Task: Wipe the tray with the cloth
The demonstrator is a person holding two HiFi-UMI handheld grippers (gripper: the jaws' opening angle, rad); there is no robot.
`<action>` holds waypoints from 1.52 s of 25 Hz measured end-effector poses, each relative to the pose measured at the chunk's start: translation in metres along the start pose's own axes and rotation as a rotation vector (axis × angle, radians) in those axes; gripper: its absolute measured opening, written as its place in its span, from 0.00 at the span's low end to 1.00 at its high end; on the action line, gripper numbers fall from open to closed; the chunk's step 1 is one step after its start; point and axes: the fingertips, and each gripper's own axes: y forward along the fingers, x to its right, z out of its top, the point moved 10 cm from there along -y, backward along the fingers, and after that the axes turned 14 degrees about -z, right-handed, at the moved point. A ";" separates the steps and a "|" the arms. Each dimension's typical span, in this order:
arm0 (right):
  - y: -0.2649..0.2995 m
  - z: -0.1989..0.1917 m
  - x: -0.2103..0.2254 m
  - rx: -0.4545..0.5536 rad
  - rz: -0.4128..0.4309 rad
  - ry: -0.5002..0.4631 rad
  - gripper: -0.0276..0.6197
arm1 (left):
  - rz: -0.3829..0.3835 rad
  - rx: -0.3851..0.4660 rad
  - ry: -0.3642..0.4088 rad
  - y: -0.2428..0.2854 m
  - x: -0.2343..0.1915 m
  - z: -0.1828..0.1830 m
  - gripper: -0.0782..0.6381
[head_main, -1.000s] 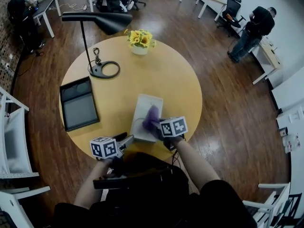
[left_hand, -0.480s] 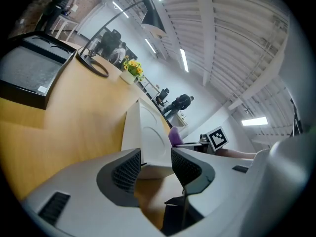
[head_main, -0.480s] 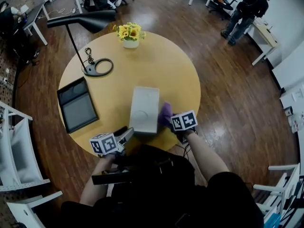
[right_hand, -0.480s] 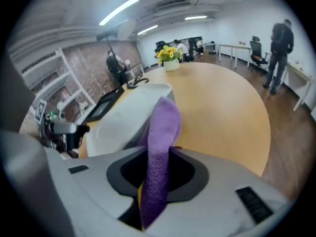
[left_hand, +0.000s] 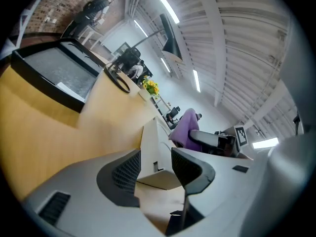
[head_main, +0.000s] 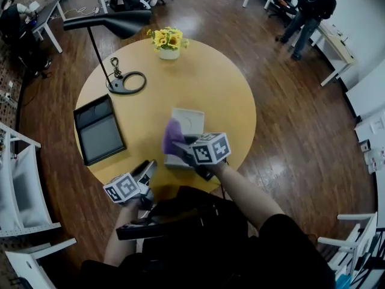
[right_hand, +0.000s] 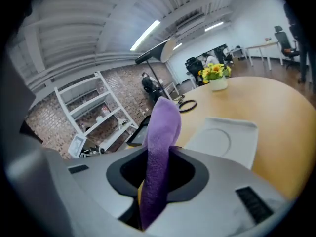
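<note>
On the round wooden table (head_main: 222, 89) lies the white tray (head_main: 191, 120), seen too in the right gripper view (right_hand: 222, 139). My right gripper (head_main: 183, 146) hovers over the tray's near half, shut on the purple cloth (head_main: 173, 136). That cloth (right_hand: 160, 147) stands up out of the jaws (right_hand: 158, 174). At the near table edge, my left gripper (head_main: 150, 166) reaches toward the tray's near left corner. In the left gripper view that corner (left_hand: 150, 147) sits between the jaws (left_hand: 154, 164), both pads against it. The cloth (left_hand: 185, 127) shows beyond it.
A black rectangular tray (head_main: 98, 131) lies at the table's left. A black lamp (head_main: 114, 26) with a ring base (head_main: 128, 83) and a pot of yellow flowers (head_main: 168, 43) stand at the far side. White chairs (head_main: 24, 179) are at the left; people stand by distant desks.
My right gripper has carried the cloth from the tray's right edge up and leftward over its near half. The left gripper has shifted slightly left along the table edge.
</note>
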 end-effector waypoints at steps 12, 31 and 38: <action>0.011 -0.059 0.009 -0.154 -0.069 -0.288 0.19 | 0.049 0.038 -0.028 -0.014 -0.006 -0.001 0.37; -0.062 -0.083 0.125 -0.215 -0.435 -0.405 0.19 | 0.000 -0.063 0.036 0.041 0.008 0.009 0.37; -0.093 -0.035 0.183 -0.169 -0.515 -0.227 0.20 | -0.008 -0.021 0.060 0.051 0.020 0.017 0.37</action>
